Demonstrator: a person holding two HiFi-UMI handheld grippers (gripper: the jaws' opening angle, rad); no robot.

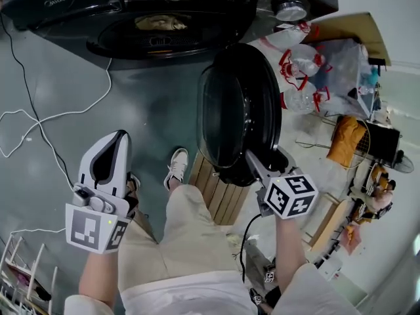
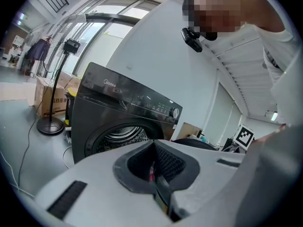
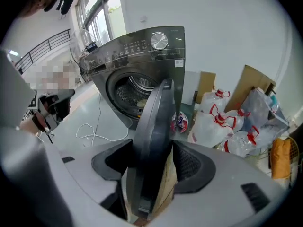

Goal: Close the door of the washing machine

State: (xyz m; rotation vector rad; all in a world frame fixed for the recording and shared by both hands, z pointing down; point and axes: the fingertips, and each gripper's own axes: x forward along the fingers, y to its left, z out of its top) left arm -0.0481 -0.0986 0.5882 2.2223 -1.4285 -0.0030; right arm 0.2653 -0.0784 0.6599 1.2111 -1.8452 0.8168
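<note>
Right gripper [image 3: 158, 146]: its jaws stand wide and are closed around the near rim of the door [image 1: 236, 110]. The dark pads meet the rim near their tips, and a sliver of gap shows further back on the right side.
Marker cube [image 1: 289, 195]: sits on the right gripper, just near of the door's lower edge.
Left gripper [image 2: 154, 148]: jaws are together with nothing between them. It is held at the left, well apart from the door, and faces the machine's front.
Door: round, dark and swung open. It stands out from the right side of the drum opening [image 1: 161, 35] toward the near side and is seen almost edge-on in the right gripper view.
Washing machine [image 1: 151, 12]: a dark front-loader at the far side. Its panel has a round knob [image 3: 159, 40] at the right end.
Drum: open, with something pale lying inside [image 1: 161, 23].
Wooden pallet [image 1: 213, 189]: on the floor under the door's near edge.
Shoe [image 1: 176, 166]: white, just left of the pallet, between the two grippers.
Cable [image 1: 39, 120]: white, looping over the grey floor at the left.
Plastic bottles [image 1: 302, 64]: clear with red handles, piled right of the machine and beyond the door.
Cardboard [image 1: 348, 28]: leans behind the bottles at the far right.
</note>
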